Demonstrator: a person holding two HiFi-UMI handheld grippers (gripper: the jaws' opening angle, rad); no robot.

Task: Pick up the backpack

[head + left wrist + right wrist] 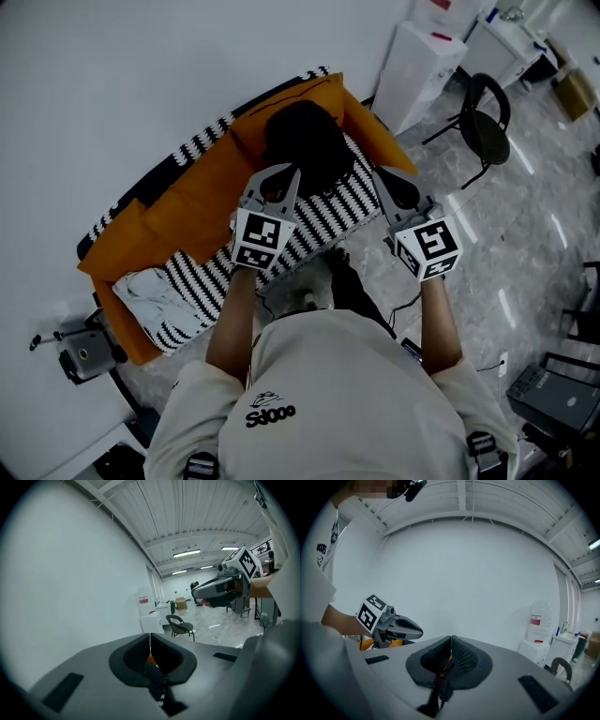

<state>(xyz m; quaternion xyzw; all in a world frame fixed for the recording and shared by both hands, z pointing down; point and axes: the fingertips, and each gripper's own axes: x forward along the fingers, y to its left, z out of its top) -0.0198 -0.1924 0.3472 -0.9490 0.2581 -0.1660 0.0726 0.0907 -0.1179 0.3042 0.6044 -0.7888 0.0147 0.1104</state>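
Both forearms reach forward side by side. The left gripper (284, 172) and right gripper (384, 178) hover near the backpack (305, 141) on the sofa (187, 192), jaws closed together and empty.

The wall (112, 84) closes the back of the sofa (178, 202); its front faces open floor (525, 253). A backpack (305, 141) and cloth (155, 291) occupy its seat. A cabinet (419, 61) and chair (486, 127) stand past one end.

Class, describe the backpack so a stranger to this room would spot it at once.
Start at the orange sofa along the white wall. Toward its end nearer the black chair, the backpack rests against the back cushions. It is the one plain black lump, unlike the striped cover and white cloth.
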